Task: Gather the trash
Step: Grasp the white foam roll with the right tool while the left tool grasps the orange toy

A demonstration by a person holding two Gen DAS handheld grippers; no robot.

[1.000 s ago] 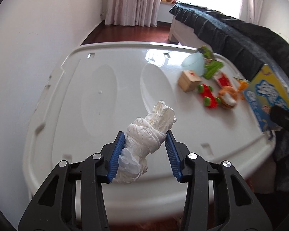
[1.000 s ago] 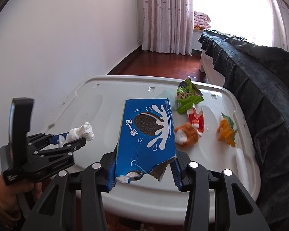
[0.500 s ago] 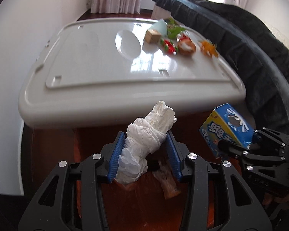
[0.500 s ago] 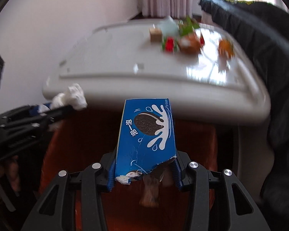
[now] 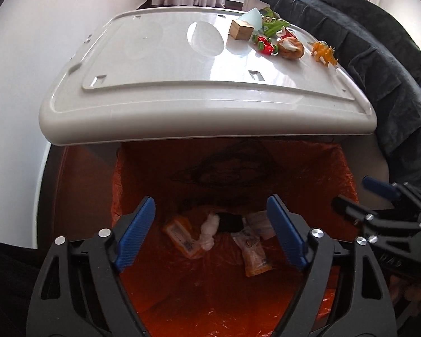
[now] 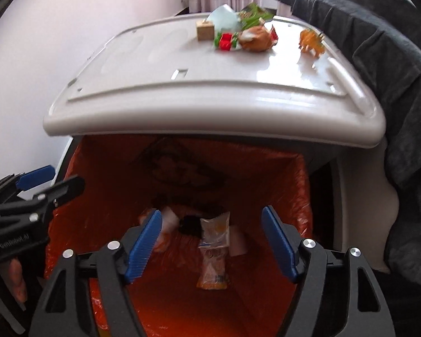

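Both hand-held grippers, left [image 5: 211, 234] and right [image 6: 211, 243], tilt steeply down over the bin [image 5: 348, 168], jaws opening, nothing between them. In the bin, a tissue wad [image 5: 209, 231] lies lengthwise away from the left one.

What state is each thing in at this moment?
left gripper: jaws opening, nothing between them, over the bin.
right gripper: jaws opening, nothing between them.
orange-lined bin: open, trash at the bottom.
tissue wad: lying in the bin.
white lid: flat, bearing toys and wrappers.
green wrapper: on the lid, uncollected.
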